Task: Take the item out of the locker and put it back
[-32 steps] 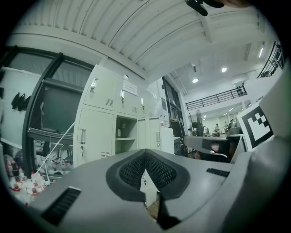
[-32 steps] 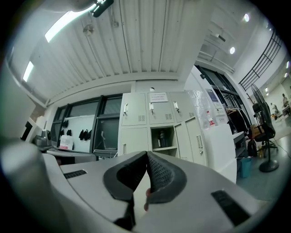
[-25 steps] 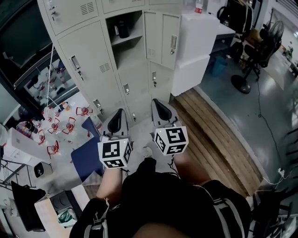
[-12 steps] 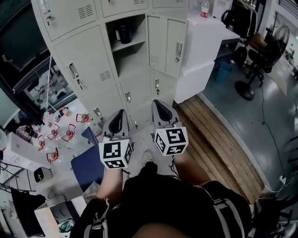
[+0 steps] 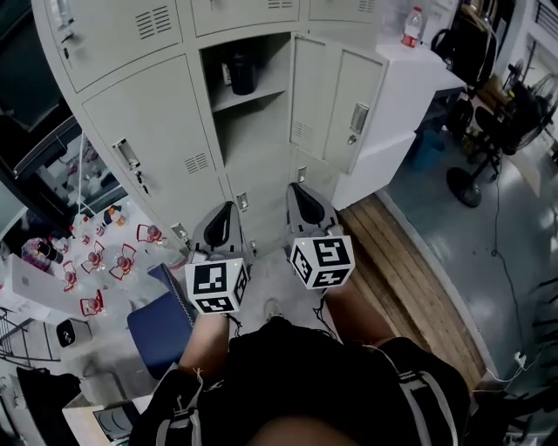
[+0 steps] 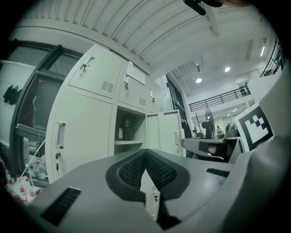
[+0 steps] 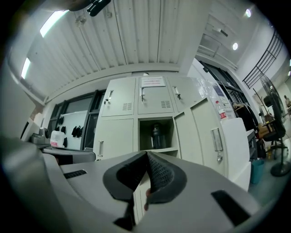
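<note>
A dark bottle (image 5: 241,74) stands on the shelf of the open locker compartment (image 5: 253,96), whose door (image 5: 338,103) is swung out to the right. In the left gripper view the bottle (image 6: 127,129) sits well beyond the jaws, and in the right gripper view the bottle (image 7: 156,136) sits above them. My left gripper (image 5: 224,211) and right gripper (image 5: 297,192) are held side by side below the compartment, pointing at the lockers and well short of them. Both are shut, with the pads (image 6: 136,168) (image 7: 157,175) pressed together and nothing between them.
Closed locker doors (image 5: 157,131) surround the open one. A white cabinet (image 5: 397,113) with a clear bottle (image 5: 412,26) stands to the right, with a floor fan (image 5: 488,148) beyond it. Wooden boards (image 5: 410,270) lie at the right, a blue seat (image 5: 159,318) and red items (image 5: 96,261) at the left.
In the head view the lockers have shifted right and down, and the open compartment now shows more fully. Both grippers keep their place and stay shut.
</note>
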Available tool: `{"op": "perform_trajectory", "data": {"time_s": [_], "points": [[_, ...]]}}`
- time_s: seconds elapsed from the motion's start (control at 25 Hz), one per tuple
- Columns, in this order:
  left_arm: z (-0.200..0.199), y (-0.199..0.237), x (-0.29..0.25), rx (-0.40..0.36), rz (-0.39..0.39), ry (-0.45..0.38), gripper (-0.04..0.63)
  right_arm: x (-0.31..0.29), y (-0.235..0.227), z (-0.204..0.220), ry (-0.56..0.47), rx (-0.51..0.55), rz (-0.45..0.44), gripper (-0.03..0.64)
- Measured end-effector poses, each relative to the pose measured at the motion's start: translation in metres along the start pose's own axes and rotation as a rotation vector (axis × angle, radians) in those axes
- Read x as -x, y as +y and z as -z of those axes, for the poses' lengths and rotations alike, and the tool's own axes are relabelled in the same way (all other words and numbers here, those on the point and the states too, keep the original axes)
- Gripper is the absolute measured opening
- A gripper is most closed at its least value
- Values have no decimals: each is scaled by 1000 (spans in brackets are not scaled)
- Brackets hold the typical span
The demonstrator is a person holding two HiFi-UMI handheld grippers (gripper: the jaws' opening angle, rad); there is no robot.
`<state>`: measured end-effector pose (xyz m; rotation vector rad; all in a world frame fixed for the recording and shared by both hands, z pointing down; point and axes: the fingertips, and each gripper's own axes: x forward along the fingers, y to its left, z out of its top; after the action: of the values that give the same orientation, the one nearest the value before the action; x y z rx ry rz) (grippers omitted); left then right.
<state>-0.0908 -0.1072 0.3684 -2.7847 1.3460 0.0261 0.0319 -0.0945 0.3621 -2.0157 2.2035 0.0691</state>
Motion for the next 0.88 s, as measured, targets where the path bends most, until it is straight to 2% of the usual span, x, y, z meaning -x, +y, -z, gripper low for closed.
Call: {"op": "perform_trajectory", "data": {"time_s": [0.44, 0.72, 0.88], "points": [[-2, 71, -139, 12, -24, -4, 13, -152, -42, -2, -16, 21, -31, 15], [-2, 88, -187, 15, -33, 10, 14, -200, -62, -5, -17, 15, -42, 15], [-3, 93, -200, 12, -66, 11, 12, -216, -68, -3, -15, 8, -72, 15]]}}
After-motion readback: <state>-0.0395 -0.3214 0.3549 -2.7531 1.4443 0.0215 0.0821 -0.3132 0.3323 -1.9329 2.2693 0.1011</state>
